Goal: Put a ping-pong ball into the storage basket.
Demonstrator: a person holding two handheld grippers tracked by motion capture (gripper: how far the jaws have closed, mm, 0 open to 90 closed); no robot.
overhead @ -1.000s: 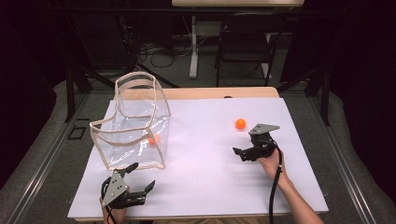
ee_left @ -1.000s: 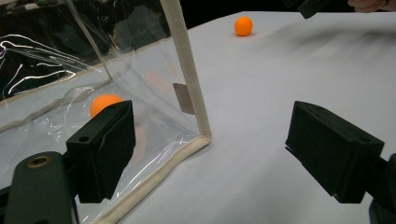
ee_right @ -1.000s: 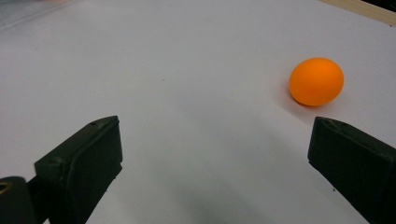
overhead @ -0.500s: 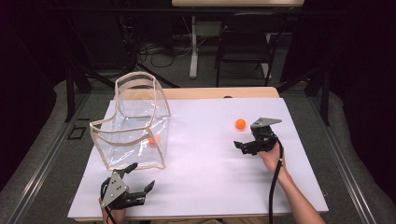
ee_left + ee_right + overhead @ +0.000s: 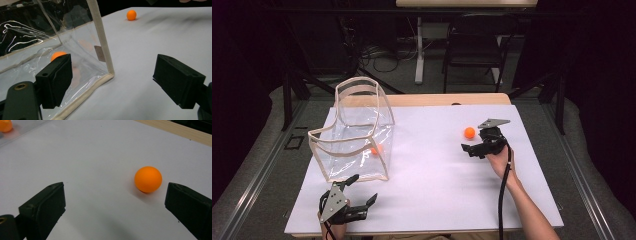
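From the high view, a clear plastic bag [image 5: 354,135] with cream trim stands upright at the table's [image 5: 437,200] left, its long axis running away from the person, mouth upward; one orange ball [image 5: 376,149] lies inside. A second ball [image 5: 469,132] rests loose just beside the right gripper [image 5: 472,148], jaws spread. The left gripper [image 5: 359,189] sits near the bag's near corner.

Left gripper view: jaws wide, empty, the bag's corner seam [image 5: 102,40] between them.

Right gripper view: jaws wide, the loose ball [image 5: 148,179] near the right-hand jaw, untouched.
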